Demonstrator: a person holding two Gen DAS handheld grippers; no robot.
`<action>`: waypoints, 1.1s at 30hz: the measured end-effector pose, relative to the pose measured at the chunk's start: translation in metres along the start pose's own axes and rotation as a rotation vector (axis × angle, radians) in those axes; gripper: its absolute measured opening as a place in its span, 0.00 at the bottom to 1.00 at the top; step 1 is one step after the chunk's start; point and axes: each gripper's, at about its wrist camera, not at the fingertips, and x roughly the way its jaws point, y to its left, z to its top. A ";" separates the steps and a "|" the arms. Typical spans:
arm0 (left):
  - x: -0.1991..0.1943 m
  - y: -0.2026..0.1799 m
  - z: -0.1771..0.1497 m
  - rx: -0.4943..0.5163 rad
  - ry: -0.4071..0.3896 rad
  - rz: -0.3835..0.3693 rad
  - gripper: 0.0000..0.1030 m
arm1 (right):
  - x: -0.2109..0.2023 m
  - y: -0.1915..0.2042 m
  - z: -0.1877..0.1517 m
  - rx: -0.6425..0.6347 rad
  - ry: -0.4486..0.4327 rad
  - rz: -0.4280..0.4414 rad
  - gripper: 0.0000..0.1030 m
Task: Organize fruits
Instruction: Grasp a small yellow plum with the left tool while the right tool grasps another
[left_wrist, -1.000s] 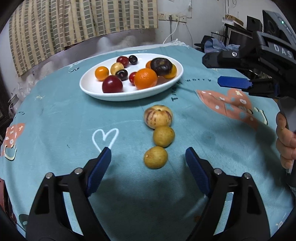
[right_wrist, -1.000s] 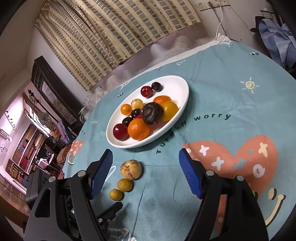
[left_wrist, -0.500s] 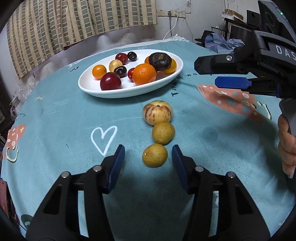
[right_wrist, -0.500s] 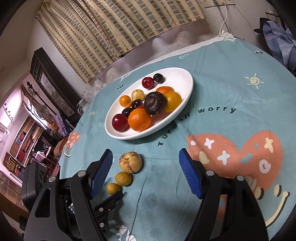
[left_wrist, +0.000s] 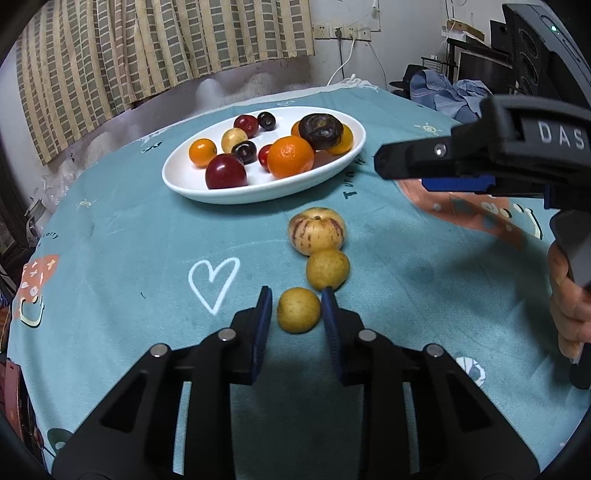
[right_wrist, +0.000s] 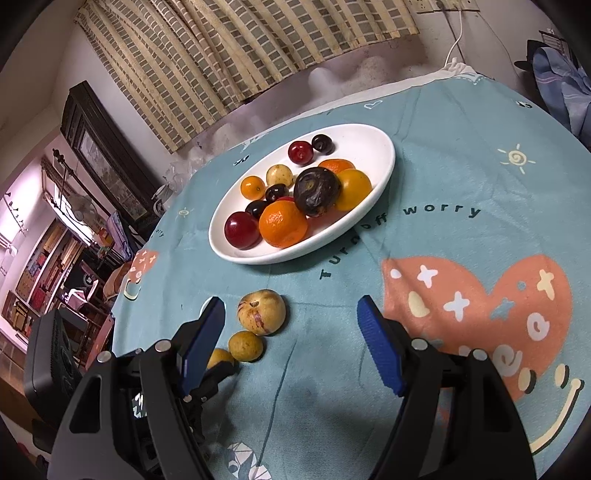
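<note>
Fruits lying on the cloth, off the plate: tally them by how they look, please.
Striped yellow fruit: 1
Plain yellow-brown fruits: 2
Total: 3

Your left gripper (left_wrist: 297, 308) brackets the nearest yellow fruit (left_wrist: 298, 310), narrow gaps either side. Directly beyond, the second yellow fruit (left_wrist: 327, 269) sits just off the right fingertip, and the striped fruit (left_wrist: 317, 230) touches it, blocking a straight path forward. Bare tablecloth (left_wrist: 129, 240) lies left of the row. The white plate (left_wrist: 258, 190) is crowded near its front rim; open plate floor remains at its far right. Your right gripper (right_wrist: 291, 319) hangs over bare cloth
</note>
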 end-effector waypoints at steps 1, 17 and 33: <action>-0.001 0.000 0.000 -0.001 -0.004 0.004 0.28 | 0.001 0.000 0.000 -0.003 0.003 -0.001 0.72; -0.021 0.035 0.002 -0.109 -0.073 0.029 0.20 | 0.017 0.025 -0.015 -0.156 0.076 -0.053 0.72; -0.020 0.052 -0.008 -0.114 -0.009 -0.014 0.27 | 0.054 0.054 -0.025 -0.241 0.139 -0.015 0.47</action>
